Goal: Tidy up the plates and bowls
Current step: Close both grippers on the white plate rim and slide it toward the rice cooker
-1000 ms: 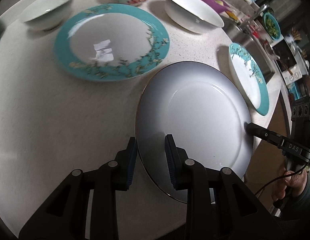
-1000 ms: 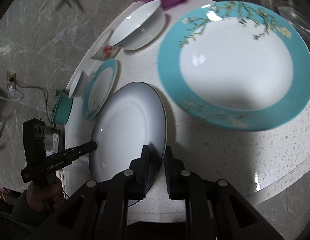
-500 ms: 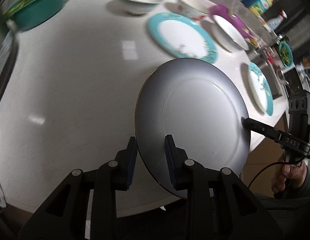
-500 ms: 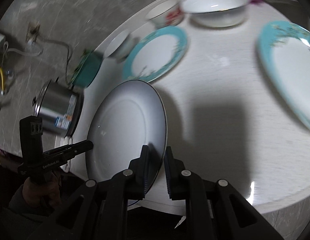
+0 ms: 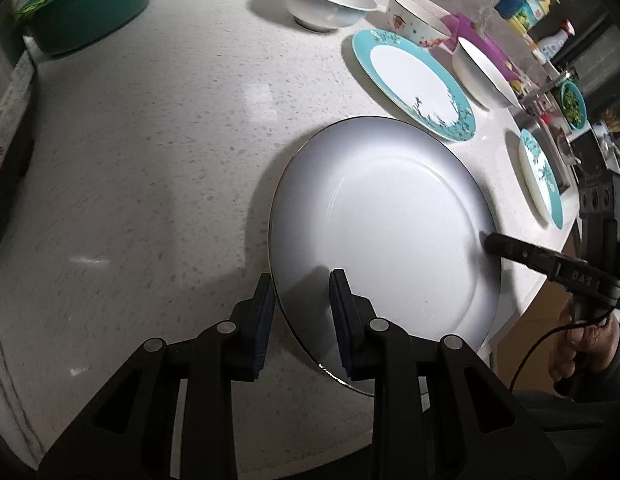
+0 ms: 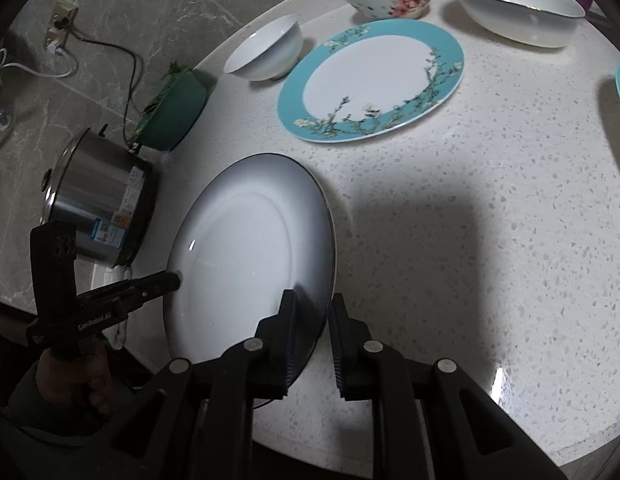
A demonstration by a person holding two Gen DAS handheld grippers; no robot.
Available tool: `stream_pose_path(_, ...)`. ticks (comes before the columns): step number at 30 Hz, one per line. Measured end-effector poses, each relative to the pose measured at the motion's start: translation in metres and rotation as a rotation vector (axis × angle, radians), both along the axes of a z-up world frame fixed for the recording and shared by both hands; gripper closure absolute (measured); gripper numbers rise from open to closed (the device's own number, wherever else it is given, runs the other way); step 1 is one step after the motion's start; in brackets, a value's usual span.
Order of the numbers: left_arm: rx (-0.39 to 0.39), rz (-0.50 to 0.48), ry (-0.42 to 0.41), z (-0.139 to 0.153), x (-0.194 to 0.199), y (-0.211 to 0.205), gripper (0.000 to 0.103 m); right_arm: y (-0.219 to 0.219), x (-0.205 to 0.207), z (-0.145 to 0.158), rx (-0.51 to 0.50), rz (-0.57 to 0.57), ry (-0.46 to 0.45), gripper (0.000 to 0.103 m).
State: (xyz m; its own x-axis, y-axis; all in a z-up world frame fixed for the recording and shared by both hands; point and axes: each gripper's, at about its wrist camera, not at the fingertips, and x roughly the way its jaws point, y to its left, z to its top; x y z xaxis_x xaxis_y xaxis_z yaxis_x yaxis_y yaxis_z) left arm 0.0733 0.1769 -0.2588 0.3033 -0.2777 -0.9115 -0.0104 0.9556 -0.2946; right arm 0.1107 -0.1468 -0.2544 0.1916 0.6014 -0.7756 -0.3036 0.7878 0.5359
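A large grey-white plate with a thin dark rim [image 5: 382, 232] [image 6: 246, 256] hangs low over the speckled counter [image 5: 150, 140], held from two sides. My left gripper [image 5: 302, 292] is shut on its near rim. My right gripper [image 6: 313, 310] is shut on the opposite rim; its tip also shows in the left wrist view [image 5: 492, 243]. Whether the plate touches the counter I cannot tell. A teal-rimmed flowered plate [image 5: 410, 80] [image 6: 370, 80] lies farther back, with a second teal plate [image 5: 540, 176] at the counter's right end. Behind them stand a small white bowl [image 5: 322, 4], a floral bowl [image 5: 414, 20] and a wide white bowl [image 5: 484, 76].
A green basin of leafy greens [image 5: 86, 4] [image 6: 174, 112] sits at the counter's far left. A steel pot [image 6: 94, 208] stands beside the counter near the plate's left side. A purple container [image 5: 482, 40] lies behind the wide bowl. Bottles [image 5: 522, 4] stand beyond the sink side.
Both grippers have carried the grey-white plate along the counter, away from the teal plates and toward the end with the green basin and pot. Their grip on it looks unchanged.
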Motion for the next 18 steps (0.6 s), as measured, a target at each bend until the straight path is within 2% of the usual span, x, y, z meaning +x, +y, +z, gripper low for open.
stream_pose_path(7,0.007,-0.039,0.001,-0.008,0.008,-0.011,0.078,-0.001,0.003,-0.011,-0.023,-0.038,0.007,0.083)
stream_pose_path(12,-0.018,-0.025,0.004,-0.009,0.014,-0.005,0.078,0.001,0.004,-0.012,-0.009,-0.01,-0.018,0.082)
stream_pose_path(15,-0.048,-0.001,-0.001,-0.004,0.018,0.004,0.074,0.004,0.003,-0.01,-0.014,0.006,-0.023,0.078)
stream_pose_path(17,-0.052,0.022,-0.03,0.01,0.025,0.014,0.05,0.002,0.001,-0.002,-0.011,-0.003,-0.044,0.073)
stream_pose_path(18,-0.06,0.033,-0.054,0.019,0.029,0.019,0.027,0.0,0.001,0.004,0.002,-0.011,-0.06,0.068)
